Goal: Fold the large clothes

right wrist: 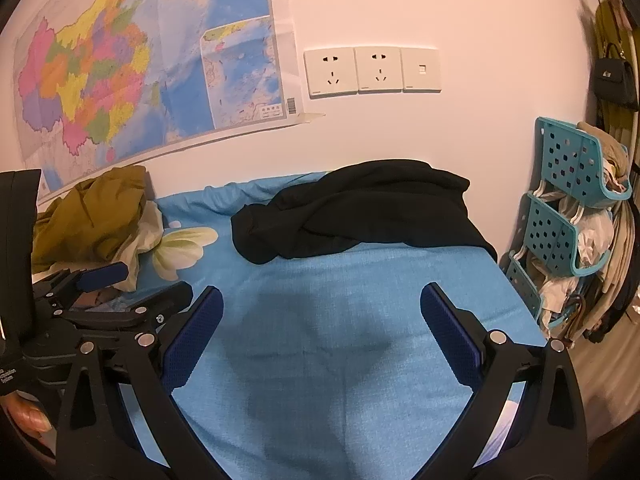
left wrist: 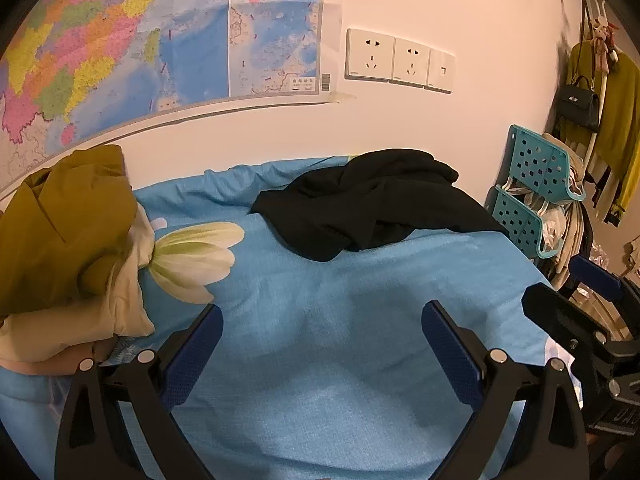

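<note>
Left gripper (left wrist: 320,320) spread as wide as it goes, blue pads angled outward, nothing between them but bare blue bedsheet (left wrist: 340,360). Poised above the sheet, tilted downward; no contact with fabric apparent, though the fisheye makes the gap hard to judge. Right gripper (right wrist: 320,308) likewise fully apart, empty, aimed down at the same stretch of sheet, with a soft shadow under it.

Black garment (left wrist: 372,204) lying crumpled in a heap toward the far side of the bed, close to the wall, well apart from both sets of pads. Untouched, unfolded, one rolled edge curling toward the near left.

At the left, an olive-green garment (left wrist: 68,224) piled on a cream cloth (left wrist: 128,300), just beside a printed white flower (left wrist: 196,260) on the sheet. Neither in reach of the jaws.

Seen from the right wrist view, the other gripper sits at the left edge, near the olive pile. From the left wrist view, the right tool pokes in at the right edge, beside the teal perforated rack (left wrist: 536,184).

On the wall behind: coloured map (right wrist: 120,72) and white sockets (right wrist: 372,70).
</note>
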`<state>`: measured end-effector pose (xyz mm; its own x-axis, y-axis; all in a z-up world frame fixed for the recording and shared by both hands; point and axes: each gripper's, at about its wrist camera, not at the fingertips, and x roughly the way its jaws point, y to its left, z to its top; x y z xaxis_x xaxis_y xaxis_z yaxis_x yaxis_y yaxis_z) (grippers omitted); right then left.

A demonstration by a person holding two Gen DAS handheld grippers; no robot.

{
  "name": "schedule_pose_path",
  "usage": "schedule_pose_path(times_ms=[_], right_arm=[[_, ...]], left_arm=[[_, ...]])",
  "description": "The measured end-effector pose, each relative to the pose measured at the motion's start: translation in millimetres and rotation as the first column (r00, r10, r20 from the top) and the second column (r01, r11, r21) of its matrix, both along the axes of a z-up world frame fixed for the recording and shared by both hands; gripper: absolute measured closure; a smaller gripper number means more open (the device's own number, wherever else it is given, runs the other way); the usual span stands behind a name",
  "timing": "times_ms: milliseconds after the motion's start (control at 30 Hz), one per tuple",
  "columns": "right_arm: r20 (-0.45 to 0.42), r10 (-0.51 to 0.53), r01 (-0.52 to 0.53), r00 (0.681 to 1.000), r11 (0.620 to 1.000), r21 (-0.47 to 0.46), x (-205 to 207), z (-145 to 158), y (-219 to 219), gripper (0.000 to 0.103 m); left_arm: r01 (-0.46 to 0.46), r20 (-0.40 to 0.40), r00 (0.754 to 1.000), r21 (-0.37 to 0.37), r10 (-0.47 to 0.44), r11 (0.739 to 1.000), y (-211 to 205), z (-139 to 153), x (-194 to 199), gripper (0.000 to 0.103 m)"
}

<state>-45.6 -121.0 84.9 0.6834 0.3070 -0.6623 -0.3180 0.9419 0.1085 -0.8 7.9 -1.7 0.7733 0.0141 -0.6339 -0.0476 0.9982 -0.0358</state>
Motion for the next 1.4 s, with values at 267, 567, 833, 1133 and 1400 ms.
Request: schedule_pose_path(times_ms=[267,567,833,1133,1400], right_arm=[[0.002,0.002,-0.002,1.000,1.000,-0.006,1.5,0.0,1.5,0.005],[0.004,0.000,0.000,1.000,1.000,-0.007,2.3,0.3,2.4,0.005],[0.005,0.001,-0.001,1.000,1.000,-0.003,3.3,0.1,2.6,0.005],[0.008,0.006,-0.006,1.000,1.000,-0.006,7.3,0.6,4.4,0.005],[0.007,0.012,-0.012,1.000,1.000,-0.009,10.3,-0.3,7.0,0.005]], left_arm=[[-0.002,-0.007,1.000,-0.002,0.002,1.000,0.5,-0.9,2.0,0.007],[-0.008,-0.011,1.000,-0.002,0.008,1.000,1.9,-1.2,5.8,0.007],[-0.007,-0.004,1.000,0.003,0.007,1.000,2.4,0.7,5.2,0.007],[-0.012,-0.004,1.000,0.004,0.012,1.000,2.1,2.5,5.7,0.007],[-0.012,-0.002,1.000,0.001,0.012,1.000,5.6,2.7,6.9,0.007]])
